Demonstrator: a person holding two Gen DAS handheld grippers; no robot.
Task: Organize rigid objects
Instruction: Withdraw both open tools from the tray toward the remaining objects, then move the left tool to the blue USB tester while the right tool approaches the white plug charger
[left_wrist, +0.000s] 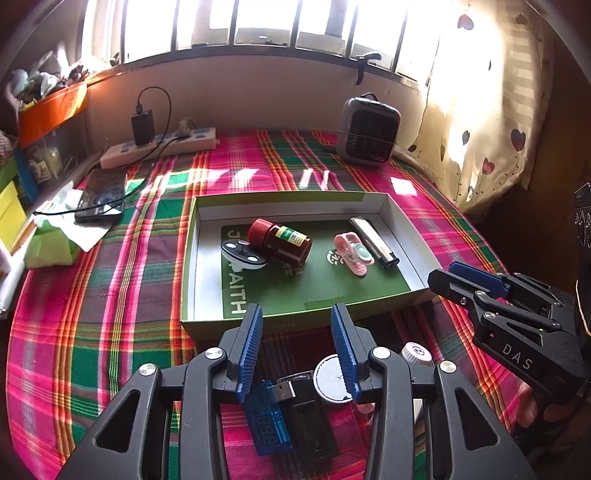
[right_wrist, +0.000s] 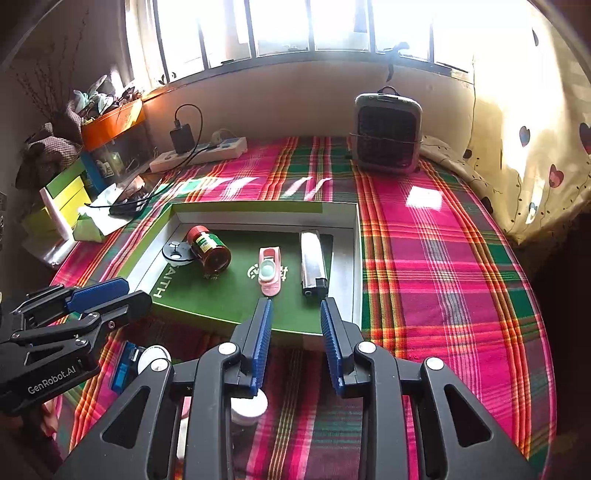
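Left gripper (left_wrist: 297, 347): fingers spread, empty, hovering over a blue USB meter (left_wrist: 266, 421), a black USB stick (left_wrist: 308, 417) and a round white disc (left_wrist: 332, 378) on the plaid cloth (left_wrist: 122, 280).
Right gripper (right_wrist: 295, 343): fingers parted, empty, above a white cap (right_wrist: 249, 408).
Green tray (left_wrist: 280, 319): at 12 o'clock from both grippers, holding a brown bottle (left_wrist: 282, 240), pink watch (left_wrist: 352, 254), silver lighter (left_wrist: 373, 240) and black oval piece (left_wrist: 242, 254).

A green box (left_wrist: 413, 266) holds a brown bottle (left_wrist: 282, 240) lying on its side, a pink watch (left_wrist: 351, 254) and a silver lighter (left_wrist: 373, 242).
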